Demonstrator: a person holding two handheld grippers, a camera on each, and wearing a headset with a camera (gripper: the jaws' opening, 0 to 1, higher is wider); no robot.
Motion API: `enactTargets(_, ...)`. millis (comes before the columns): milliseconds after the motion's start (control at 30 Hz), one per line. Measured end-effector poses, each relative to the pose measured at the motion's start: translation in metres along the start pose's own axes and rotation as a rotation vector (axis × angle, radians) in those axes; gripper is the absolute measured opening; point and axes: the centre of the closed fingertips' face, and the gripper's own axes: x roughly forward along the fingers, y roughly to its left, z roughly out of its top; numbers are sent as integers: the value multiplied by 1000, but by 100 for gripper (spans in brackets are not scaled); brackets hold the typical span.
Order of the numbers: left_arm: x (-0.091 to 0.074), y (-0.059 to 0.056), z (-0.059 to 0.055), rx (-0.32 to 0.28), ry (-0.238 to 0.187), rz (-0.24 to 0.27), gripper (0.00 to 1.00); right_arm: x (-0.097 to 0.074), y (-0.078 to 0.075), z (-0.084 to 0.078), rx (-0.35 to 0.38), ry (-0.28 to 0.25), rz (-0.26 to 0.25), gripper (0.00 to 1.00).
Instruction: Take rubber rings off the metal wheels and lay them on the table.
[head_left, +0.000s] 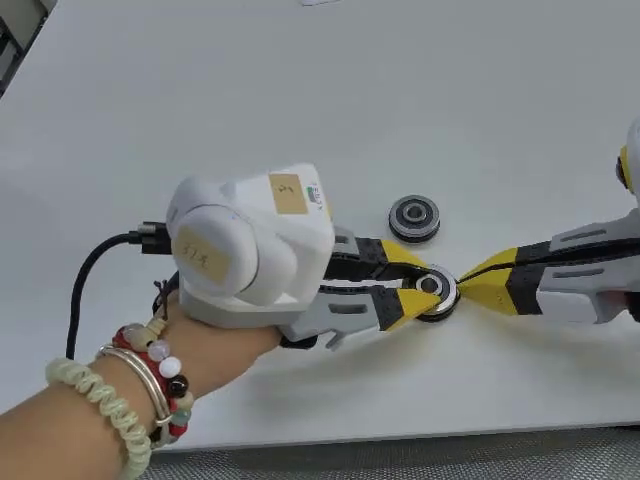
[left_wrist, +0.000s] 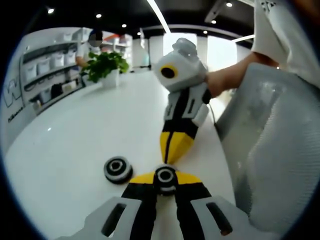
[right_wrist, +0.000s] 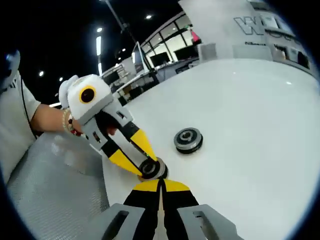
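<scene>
A small metal wheel (head_left: 437, 287) with a black rubber ring sits near the table's front edge. My left gripper (head_left: 420, 292) comes in from the left and is shut on it, one yellow tip on each side. In the left gripper view the wheel (left_wrist: 165, 177) sits between the tips. My right gripper (head_left: 470, 287) reaches in from the right, its jaws pressed together at the wheel's right rim, on the ring's edge. In the right gripper view its tips (right_wrist: 160, 184) meet just below the wheel (right_wrist: 152, 168). A second wheel (head_left: 414, 217), with its black ring on, lies flat just behind.
The white table (head_left: 300, 90) stretches far back and to both sides. Its front edge (head_left: 400, 440) runs close below the grippers. A potted plant (left_wrist: 102, 67) and shelves stand at the far end of the room.
</scene>
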Motion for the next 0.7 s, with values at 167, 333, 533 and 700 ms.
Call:
enactTargets(167,0,0,0,-5,-3,-1,14,-3,0,5,131,-56,45,0)
enactTargets(333,-1,0,0,-13,-15,0,14,-3,1,4,200,-73,66,0)
enactTargets(533,-2,-1,-2,-21,-64,-15,14,-3,4,3,254,-87,85,0)
enactTargets(700,-2,-1,-2,-16,-96,-23,14,-3,7,2,273,-94,93,0)
